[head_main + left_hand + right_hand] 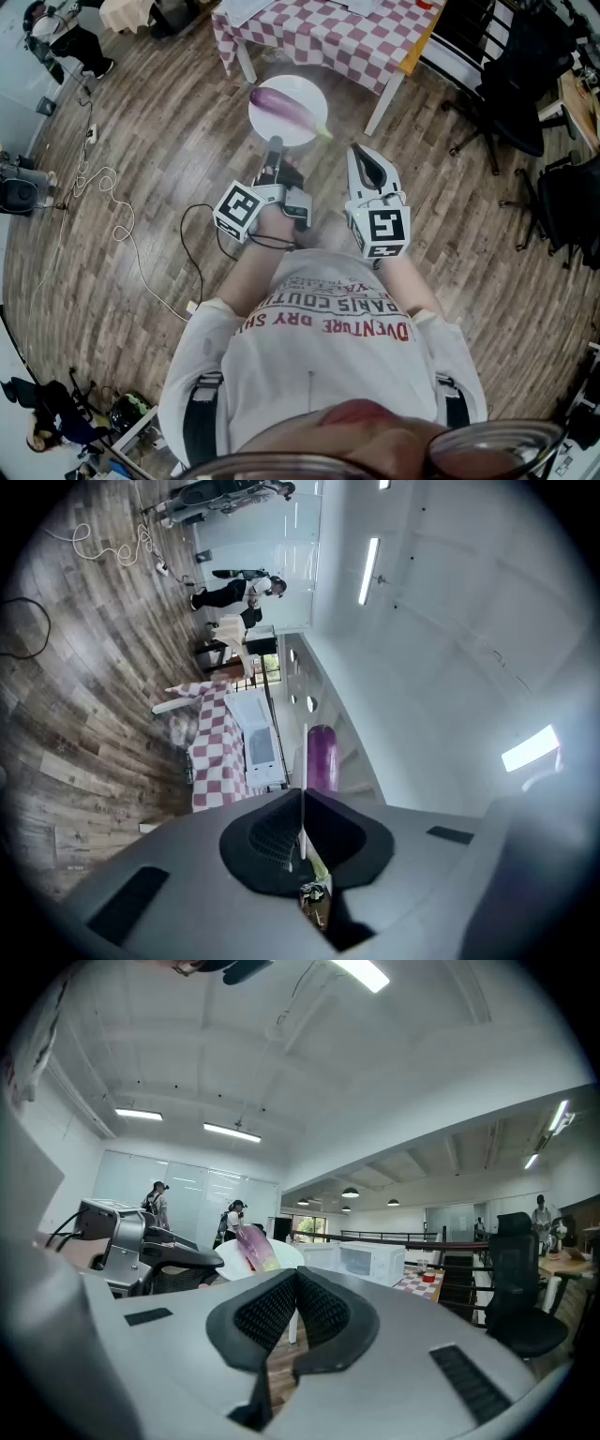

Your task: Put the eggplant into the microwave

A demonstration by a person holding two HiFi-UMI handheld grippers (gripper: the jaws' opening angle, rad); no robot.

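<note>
Clamped shut, my left gripper (274,155) pinches the near rim of the round white plate (302,87) — the rim shows edge-on as a thin white line between its pads. My right gripper (356,155) hangs just beside it, jaws together with nothing between them. On the plate lies the long glossy purple eggplant (289,106), its green stem end pointing toward my right. I hold the plate out in front of me above the wooden plank floor (169,122). Beyond it stands the desk under a red-and-white checked cloth (319,42), and the boxy white microwave (373,1260) sits on that desk, well apart from the plate.

I judge the eggplant to be fairly light and firm. Its skin looks smooth and slippery and its body is rounded, so it could roll or slide if the plate tips. The plate is stiff, yet held by one edge only it has leverage against my grip — I would carry it level and steady the far rim with the free gripper if it sags. If I take the eggplant itself, the thicker middle, gripped gently across its width, seems safest; a hard squeeze may bruise it.
</note>
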